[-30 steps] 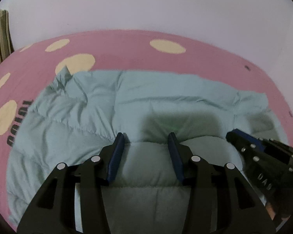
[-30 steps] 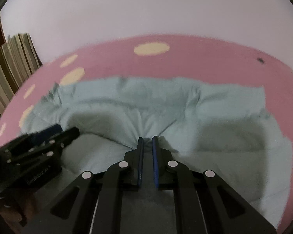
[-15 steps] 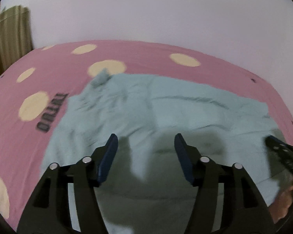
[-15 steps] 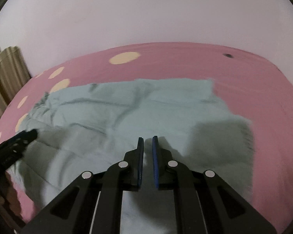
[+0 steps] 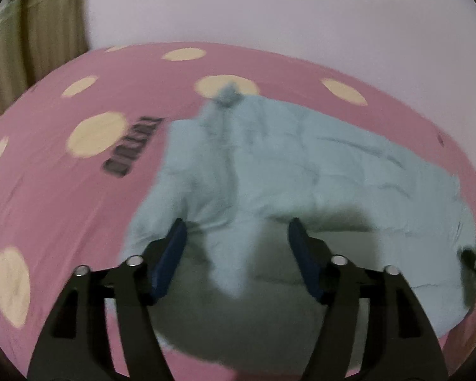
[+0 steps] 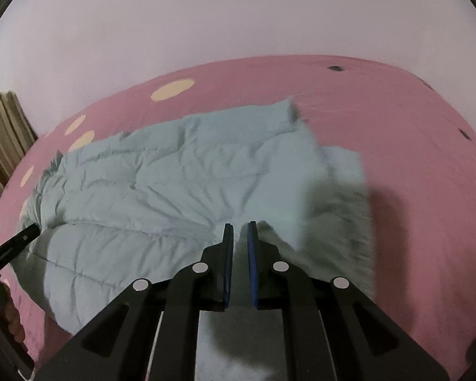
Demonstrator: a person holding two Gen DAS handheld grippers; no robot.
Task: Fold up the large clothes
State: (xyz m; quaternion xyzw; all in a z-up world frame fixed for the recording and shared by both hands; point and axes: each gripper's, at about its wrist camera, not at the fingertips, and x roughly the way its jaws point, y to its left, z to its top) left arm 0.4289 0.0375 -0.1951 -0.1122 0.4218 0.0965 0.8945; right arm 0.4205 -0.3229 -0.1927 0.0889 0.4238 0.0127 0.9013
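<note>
Jacket [image 5: 317,171], pale blue-green and quilted, lies spread across the pink bed [image 5: 63,209] with its cream dots, one padded layer already turned over onto another along the near side. I read this as the moment just after a fold has been laid down, with both claws letting go of it. A narrow flap or sleeve end of the jacket lies between my left claw's jaws in the left view, but the pads do not press on it.

My left claw [image 5: 236,260] stands wide and is opening further, nothing gripped. My right claw [image 6: 239,254] shows only a narrow gap and is just starting to open; I see jacket fabric below and beyond the pads, and I judge it is no longer pinched, though the blur makes that hard to be sure of. The tip of the left claw shows at the left edge of the right view, near the jacket's left end.

Next I would expect to pick a fresh edge, probably the far side or one end, and bring it over. That calls for both claws to open fully, come down on a single layer, and lift evenly so the padded bulk does not slide out of line.
</note>
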